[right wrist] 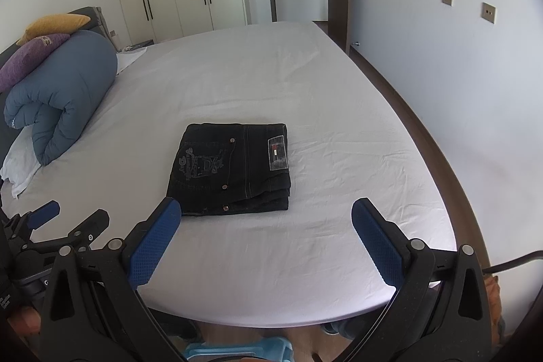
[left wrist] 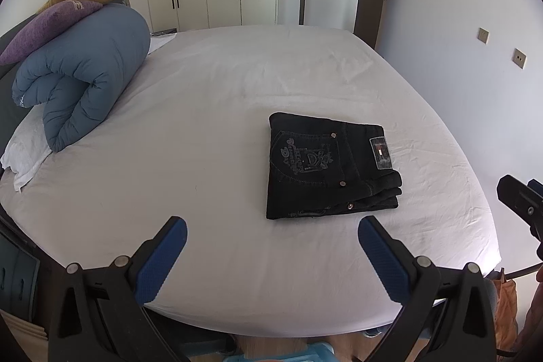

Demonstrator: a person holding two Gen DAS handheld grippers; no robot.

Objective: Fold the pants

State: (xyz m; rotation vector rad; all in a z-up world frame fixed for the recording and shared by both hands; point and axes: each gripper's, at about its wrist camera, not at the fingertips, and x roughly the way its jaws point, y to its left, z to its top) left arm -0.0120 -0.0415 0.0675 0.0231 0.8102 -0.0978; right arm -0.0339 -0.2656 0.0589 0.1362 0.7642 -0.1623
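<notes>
The pants [left wrist: 331, 165] lie on the bed [left wrist: 237, 277] as a compact black rectangle of stacked layers, back pocket and brand patch facing up. In the left wrist view the bundle sits at about 1 o'clock from the left gripper [left wrist: 271, 246]; in the right wrist view it [right wrist: 234, 170] sits at about 11 o'clock from the right gripper [right wrist: 266, 226], whose left pad looks just beside the bundle's near corner, though contact cannot be told.

Both grippers have their jaws spread wide and grasp nothing; each hangs over the near edge of the bed, apart from the cloth.

By the look of it, the folding is finished or nearly so: the edges line up fairly well, with the layered ends showing at the near right corner. What remains, if anything, is a light squaring of those ends, which calls for a gentle nudge, not a pinch, lest the stack slide apart.

Farther out, a rolled duvet [left wrist: 81, 77] and pillows [left wrist: 51, 22] lie at 10 o'clock.
</notes>
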